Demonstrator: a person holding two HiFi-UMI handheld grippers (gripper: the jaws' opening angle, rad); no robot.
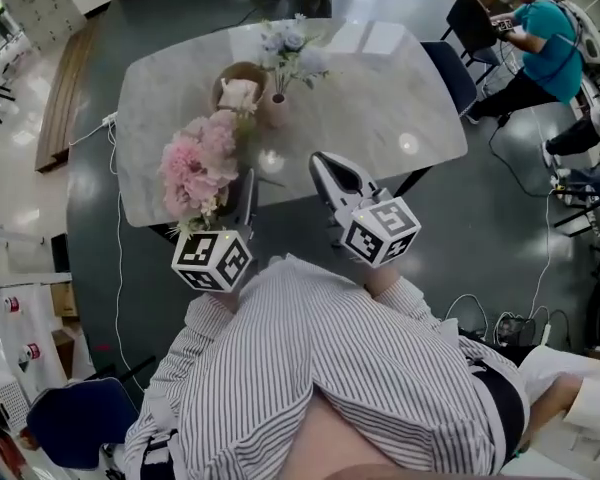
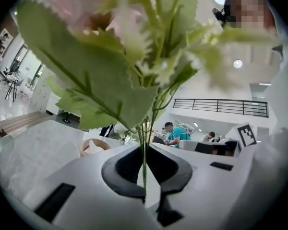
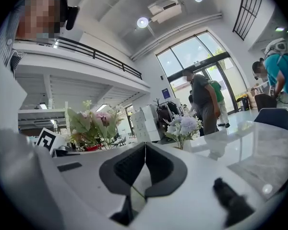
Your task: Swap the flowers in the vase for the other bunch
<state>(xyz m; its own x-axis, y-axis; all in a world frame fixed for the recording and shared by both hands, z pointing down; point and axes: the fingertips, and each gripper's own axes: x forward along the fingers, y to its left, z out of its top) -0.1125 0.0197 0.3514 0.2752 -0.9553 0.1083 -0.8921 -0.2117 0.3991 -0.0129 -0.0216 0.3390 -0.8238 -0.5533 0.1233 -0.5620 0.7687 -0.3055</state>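
Note:
A bunch of pink flowers (image 1: 198,171) with green leaves stands upright over the table's near left edge. My left gripper (image 1: 246,190) is shut on its thin green stems (image 2: 144,163); leaves and blossoms (image 2: 105,66) fill most of the left gripper view. The small pinkish vase (image 1: 276,111) stands near the table's middle and holds pale blue and white flowers (image 1: 290,46), also seen as a blue-white bunch (image 3: 183,127) ahead of my right gripper (image 3: 145,152). That right gripper (image 1: 320,160) is shut and empty, level over the near table edge, short of the vase.
The marble table (image 1: 390,118) also carries a round tan bowl (image 1: 238,88) with something white in it, just left of the vase. A dark chair (image 1: 450,73) stands at the table's right end. A person in a teal shirt (image 1: 548,43) sits beyond it; others stand at the far side.

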